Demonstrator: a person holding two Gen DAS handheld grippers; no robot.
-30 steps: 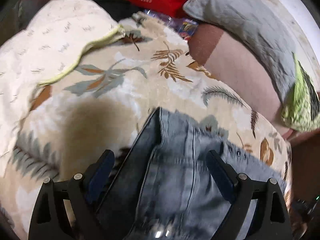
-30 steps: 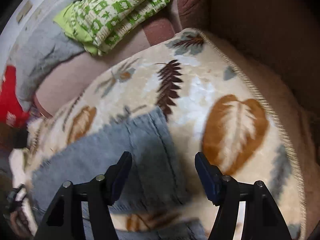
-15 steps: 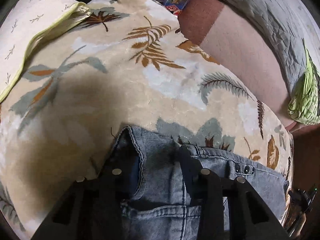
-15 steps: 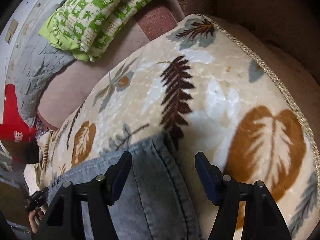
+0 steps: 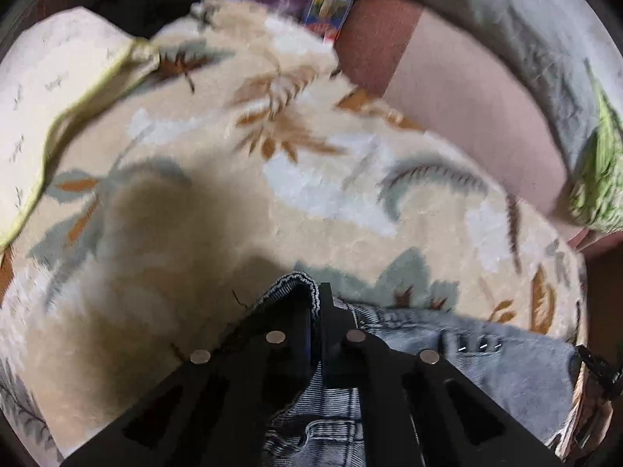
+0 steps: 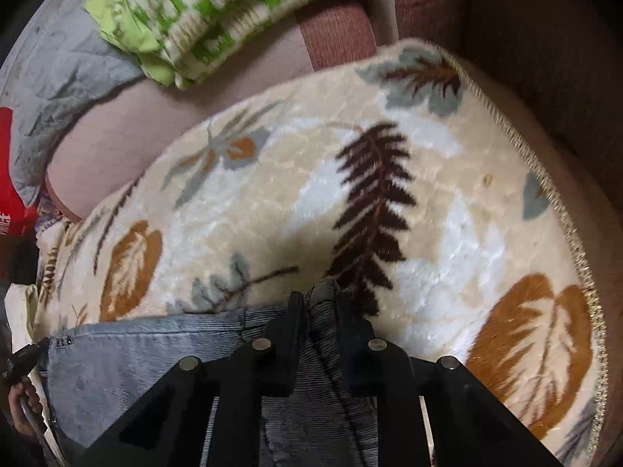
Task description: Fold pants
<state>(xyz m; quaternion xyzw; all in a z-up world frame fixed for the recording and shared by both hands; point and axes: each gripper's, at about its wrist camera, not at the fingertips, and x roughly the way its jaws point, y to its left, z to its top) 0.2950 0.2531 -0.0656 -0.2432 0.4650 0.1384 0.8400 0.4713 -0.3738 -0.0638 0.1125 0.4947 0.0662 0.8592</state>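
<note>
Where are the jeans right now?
The jeans lie low in both wrist views on the leaf-print blanket, one edge pinched by the left gripper, another by the right gripper.

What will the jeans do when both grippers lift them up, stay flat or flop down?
The jeans will probably flop: the denim already bunches between the left gripper and right gripper. The unheld middle likely sags. They probably won't slip, since both grippers are shut on thick hemmed edges.

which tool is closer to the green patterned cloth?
Right, judging by the views. The right tool, shut on the jeans, faces the green patterned cloth beyond the leaf blanket. From the left tool it sits far off to the right.
</note>
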